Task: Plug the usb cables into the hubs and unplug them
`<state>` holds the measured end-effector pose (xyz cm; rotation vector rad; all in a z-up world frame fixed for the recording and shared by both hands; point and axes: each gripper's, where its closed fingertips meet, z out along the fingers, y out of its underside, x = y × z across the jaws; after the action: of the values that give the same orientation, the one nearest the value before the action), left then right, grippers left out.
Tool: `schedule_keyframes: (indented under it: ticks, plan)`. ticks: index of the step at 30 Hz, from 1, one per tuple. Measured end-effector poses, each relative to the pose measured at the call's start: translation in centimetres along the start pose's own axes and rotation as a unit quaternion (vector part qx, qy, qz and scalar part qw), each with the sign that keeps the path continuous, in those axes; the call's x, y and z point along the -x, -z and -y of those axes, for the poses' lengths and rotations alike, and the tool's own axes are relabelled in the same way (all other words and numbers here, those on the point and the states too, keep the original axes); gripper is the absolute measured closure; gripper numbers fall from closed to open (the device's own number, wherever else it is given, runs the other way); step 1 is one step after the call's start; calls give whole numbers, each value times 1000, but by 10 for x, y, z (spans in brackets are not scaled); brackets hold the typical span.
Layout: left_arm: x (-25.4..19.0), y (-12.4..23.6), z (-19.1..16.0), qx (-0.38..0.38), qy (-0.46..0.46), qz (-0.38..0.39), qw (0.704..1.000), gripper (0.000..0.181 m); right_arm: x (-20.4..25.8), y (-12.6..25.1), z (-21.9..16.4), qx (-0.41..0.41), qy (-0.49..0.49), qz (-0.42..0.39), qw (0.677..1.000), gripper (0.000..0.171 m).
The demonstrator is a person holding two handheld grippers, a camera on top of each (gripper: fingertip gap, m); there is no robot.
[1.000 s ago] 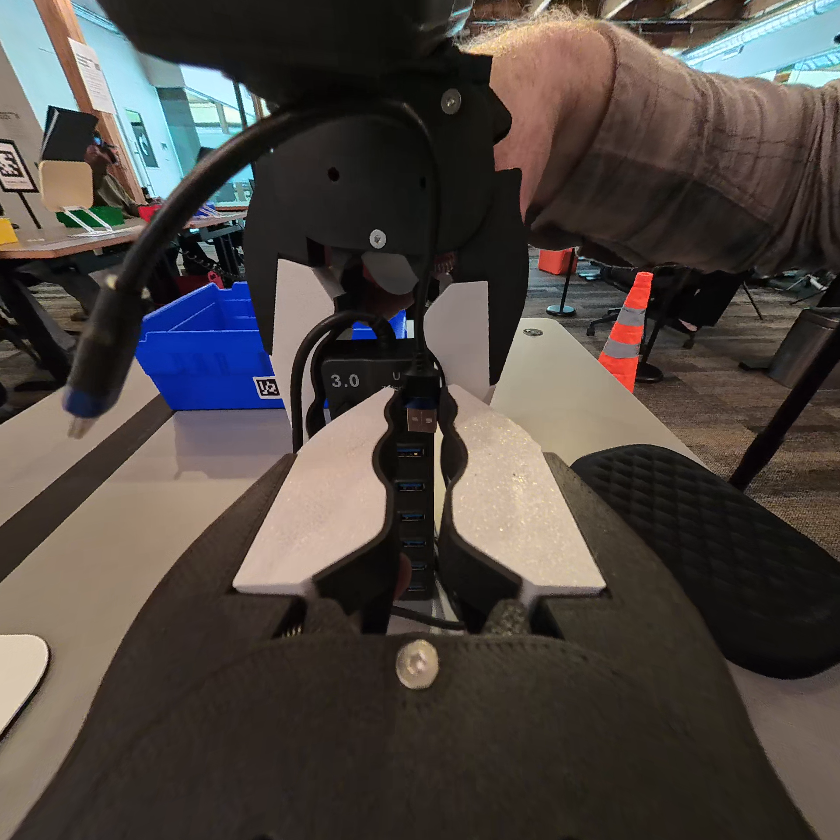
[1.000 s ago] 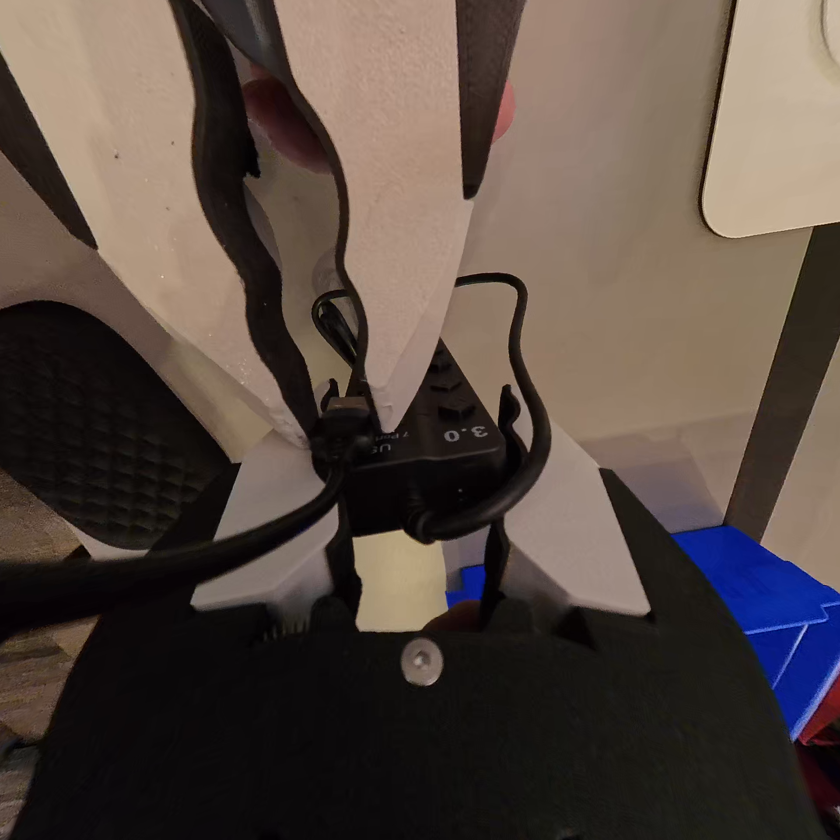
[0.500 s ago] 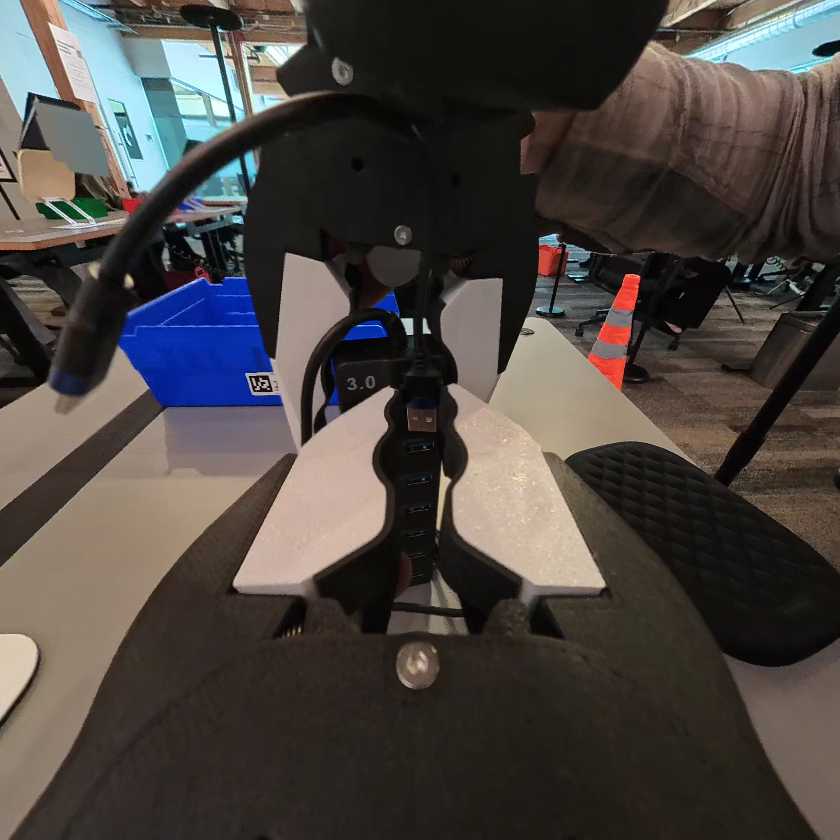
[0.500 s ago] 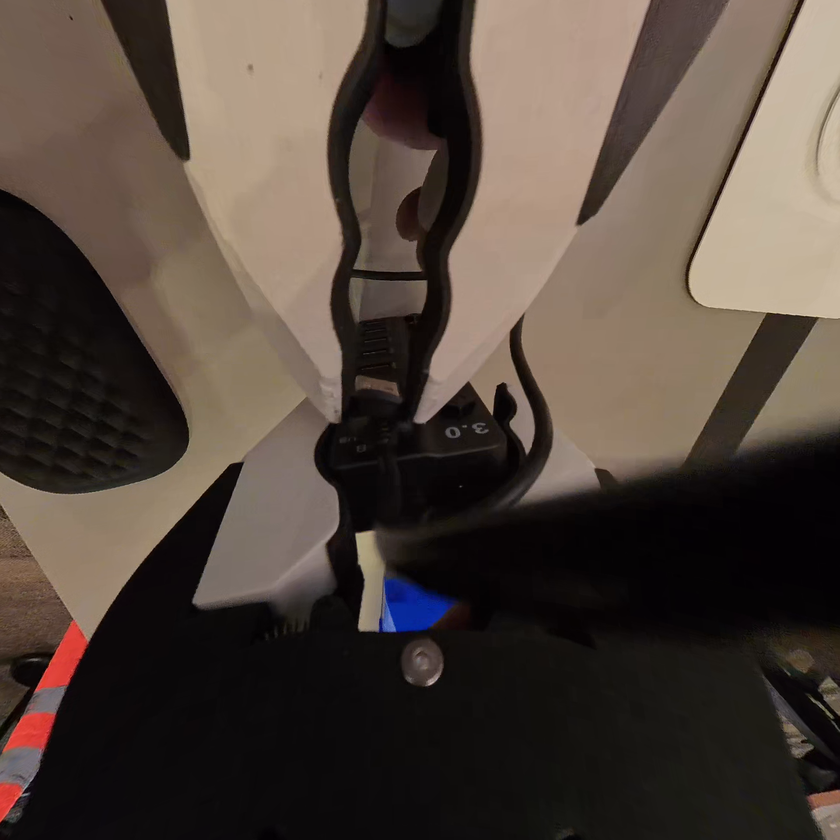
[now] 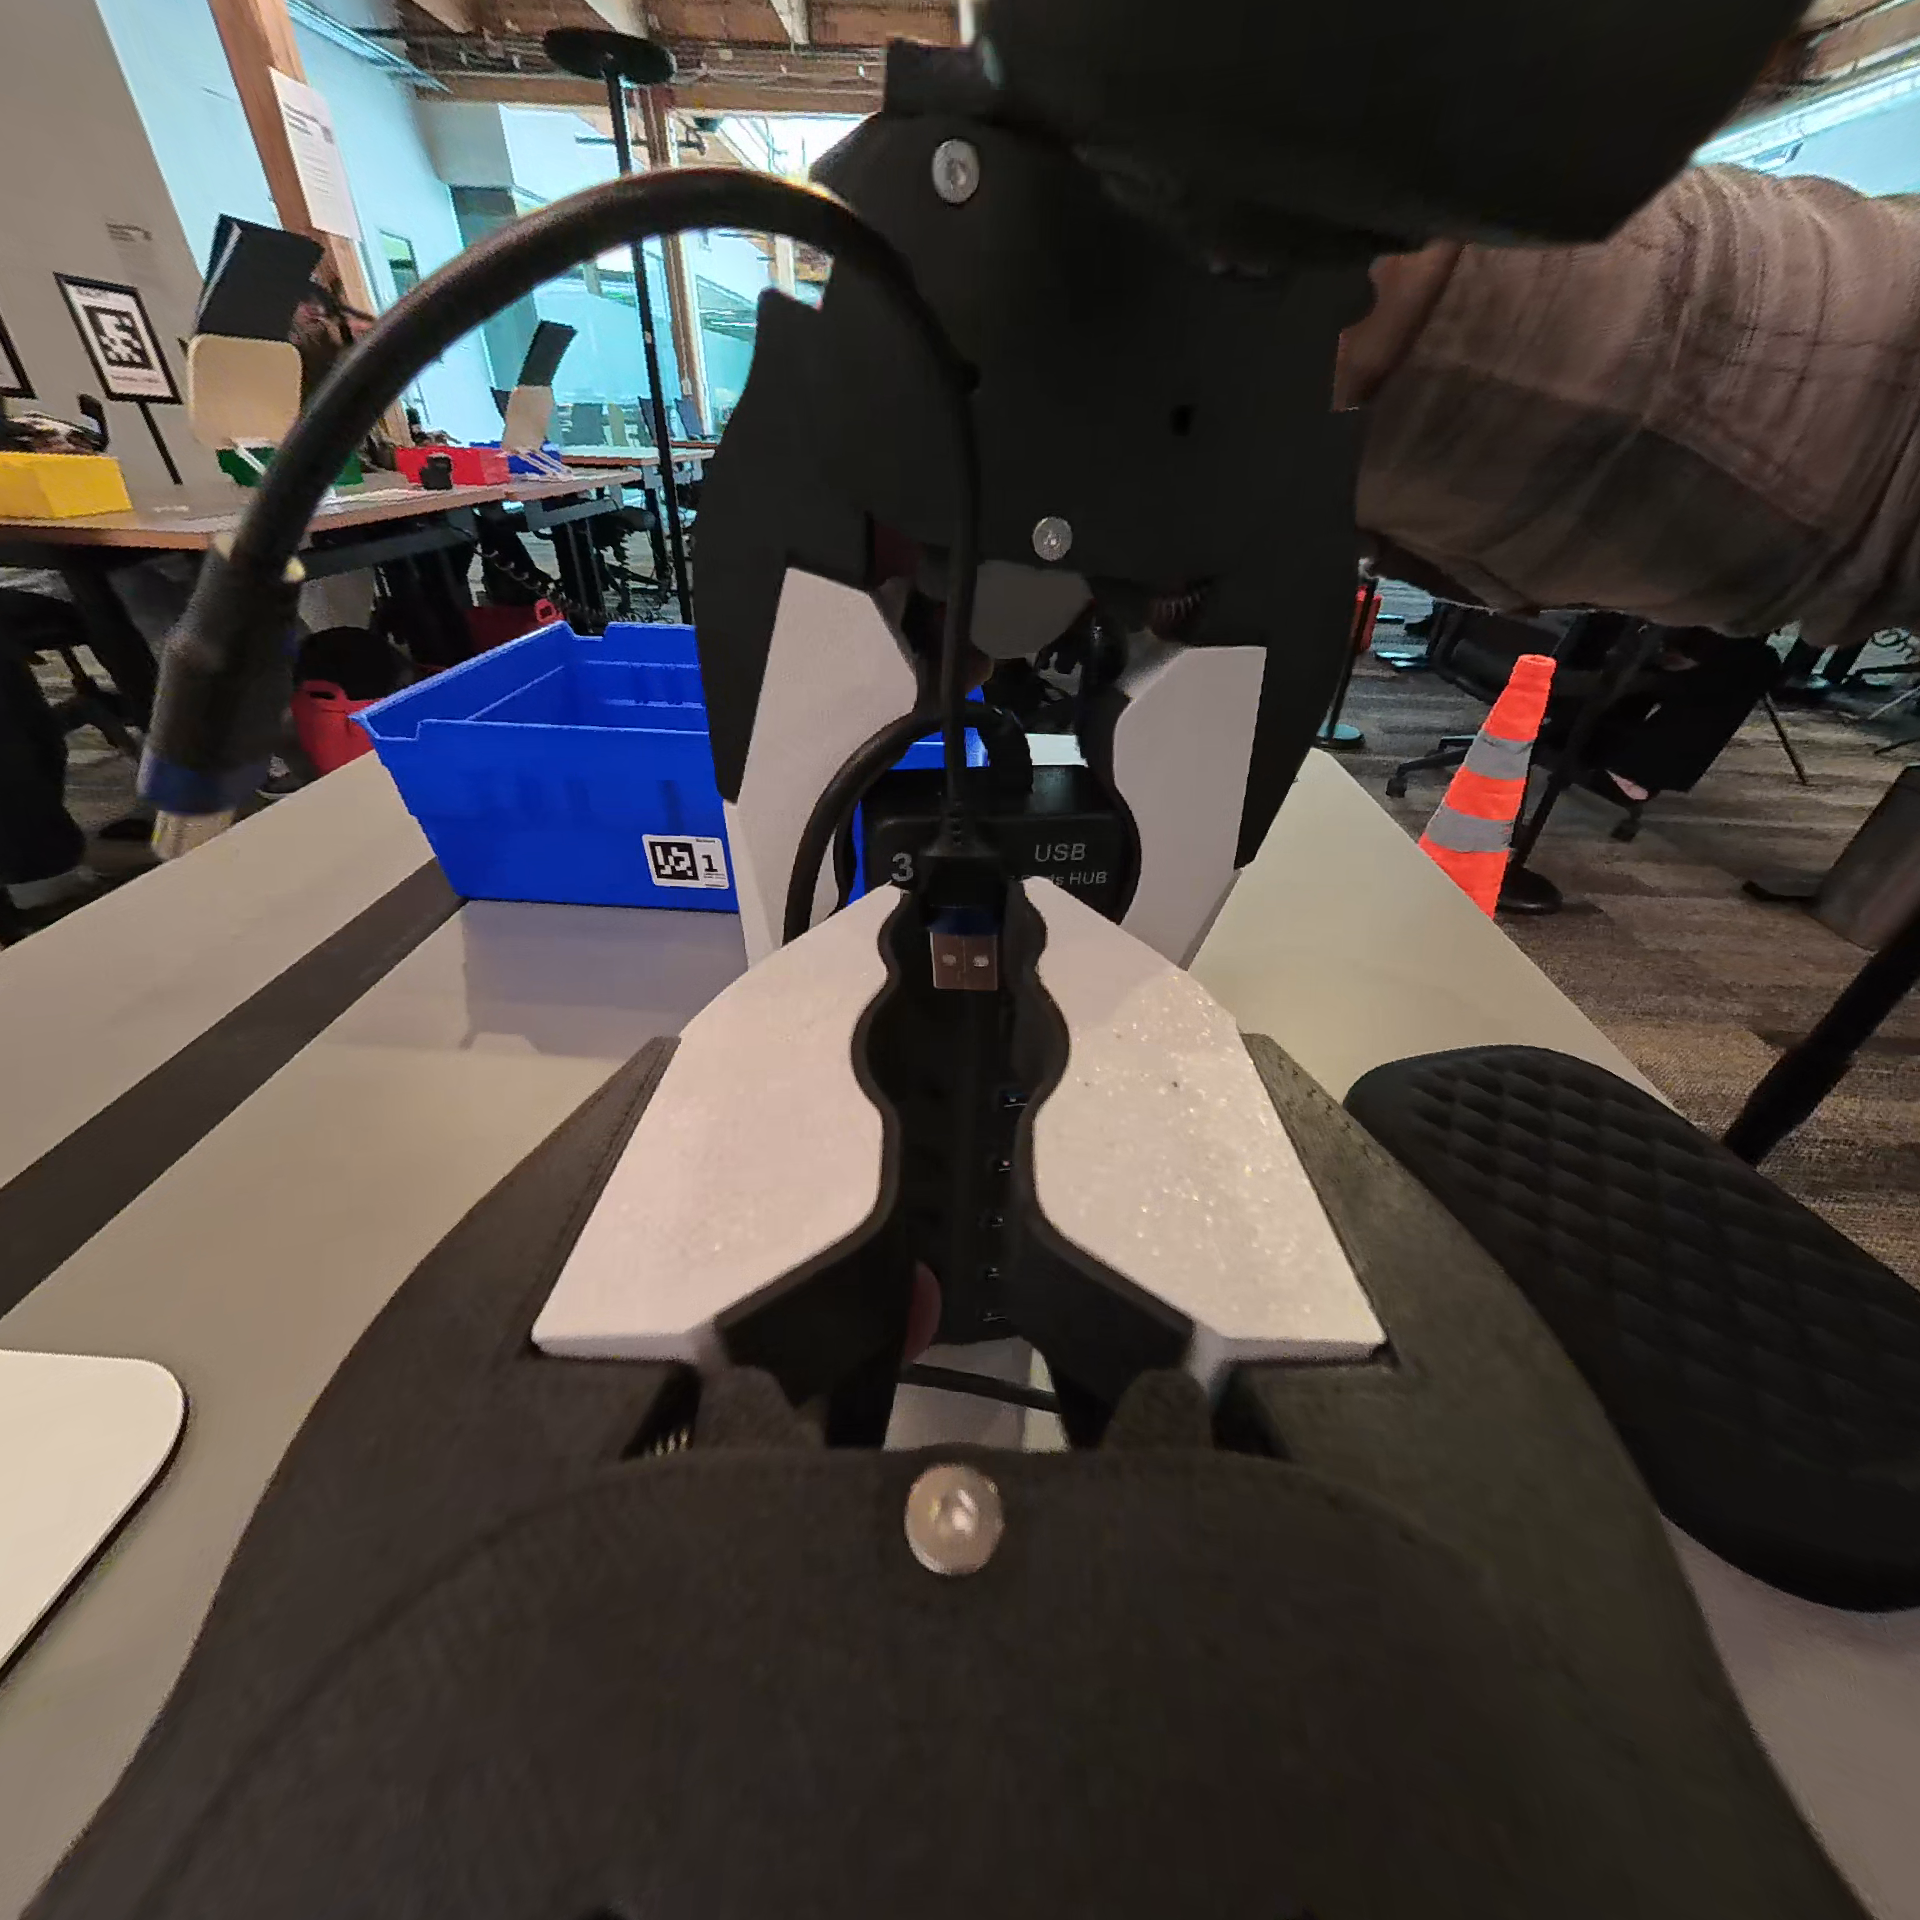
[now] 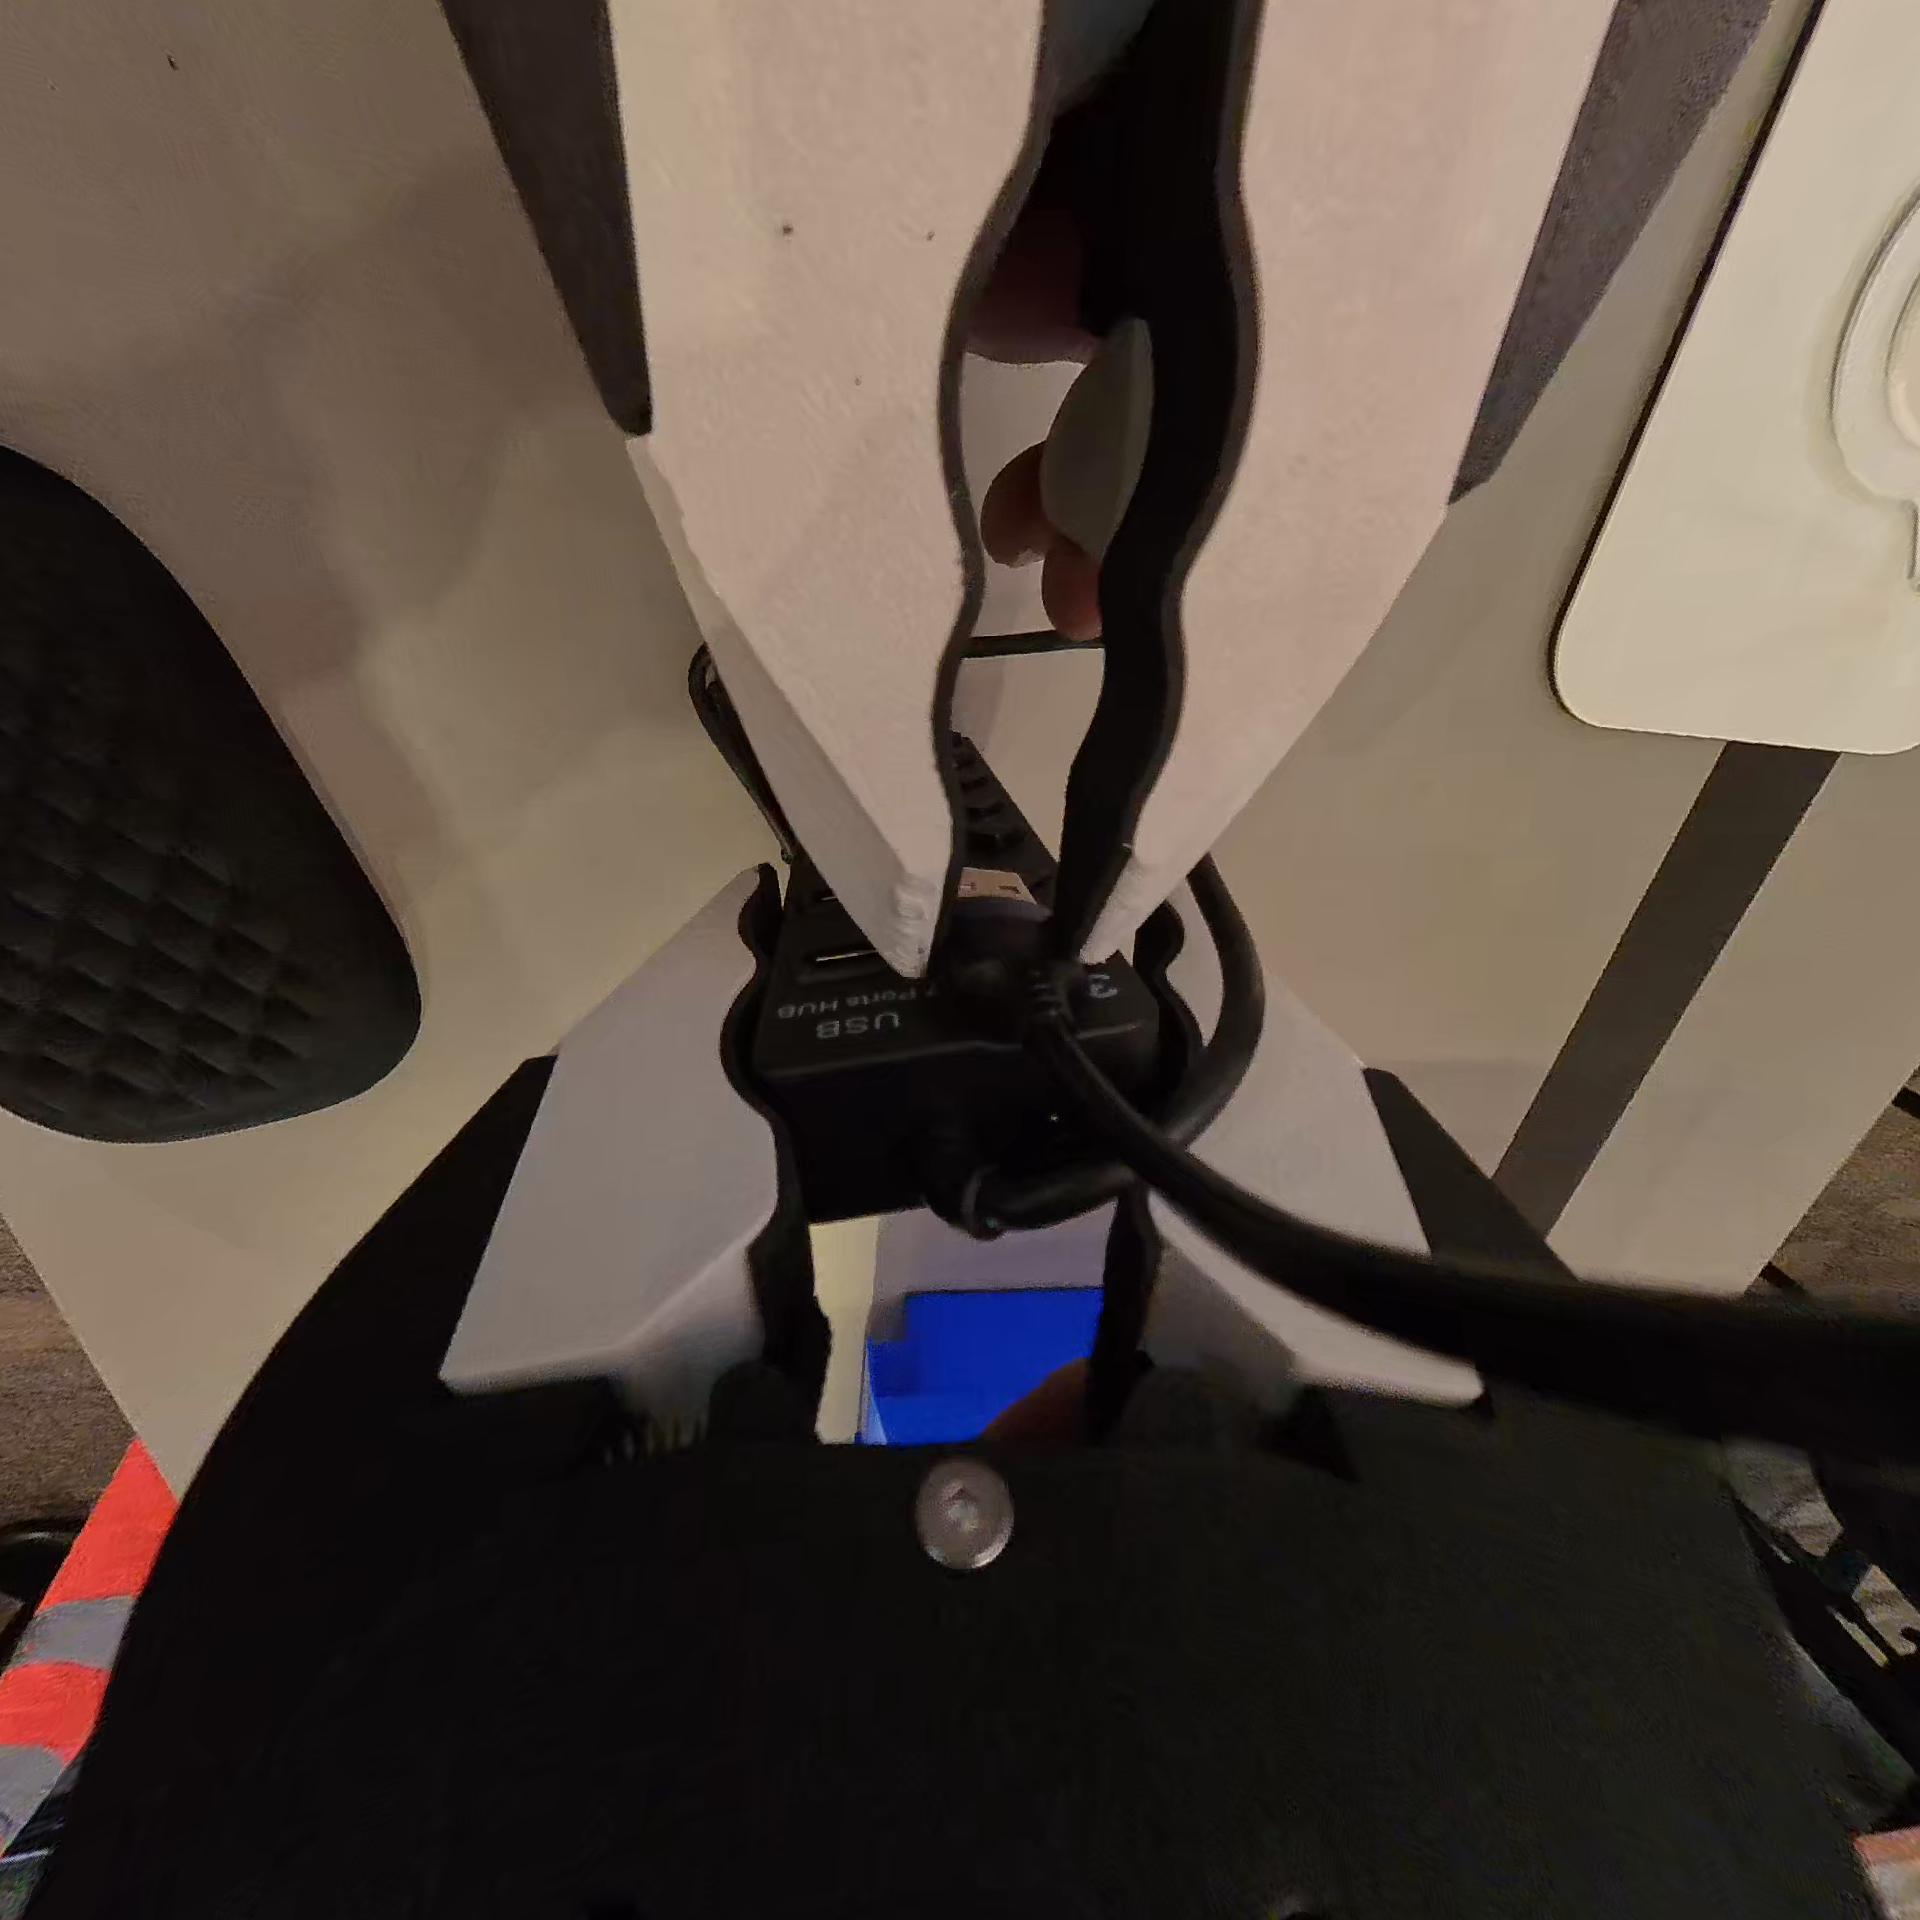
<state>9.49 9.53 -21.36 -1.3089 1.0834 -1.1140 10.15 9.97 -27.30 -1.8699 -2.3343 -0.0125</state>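
Observation:
My right gripper [image 5: 987, 831] faces me from the far side and is shut on the end of a black USB hub [image 5: 1060, 862]. The hub runs toward my left gripper [image 5: 961, 914], its ports showing between the left fingers. The left gripper is shut on a small USB plug [image 5: 964, 961] at its tips; the plug's metal end is bare, and I cannot tell if it touches the hub. A thick black cable [image 5: 468, 270] arcs left to a free blue-tipped plug [image 5: 213, 717]. In the right wrist view the hub [image 6: 852, 1049] sits in the right gripper [image 6: 966, 997], with the left gripper [image 6: 1003, 930] over it.
A blue bin [image 5: 561, 790] stands on the white table [image 5: 312, 1091] behind the hub. A black mesh pad [image 5: 1662, 1299] lies at the right edge and a white pad [image 5: 62, 1455] at the near left. A person's sleeve [image 5: 1662, 416] and an orange cone [image 5: 1496, 790] are at right.
The left gripper has moved from skewed to in line with the hub. The thick cable has swung from left to right across the right wrist view. Both grips are unchanged.

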Motion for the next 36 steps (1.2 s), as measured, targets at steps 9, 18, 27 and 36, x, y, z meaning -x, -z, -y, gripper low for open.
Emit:
schedule_keyframes:
  ticks: [9,18,27,36]
  plan:
    - [-2,-1,-2,2,4,-9,1000,166,1,-3,2,6,16,7,1000,95]
    - [-5,-1,-2,1,0,-15,1000,167,0,-2,0,3,0,-1,1000,98]
    - [7,12,13,-24,1,-2,1000,166,-6,21,3,-34,1,-1,999,100]
    - [14,25,30,-44,-11,14,999,167,-13,46,10,-77,8,7,997,101]
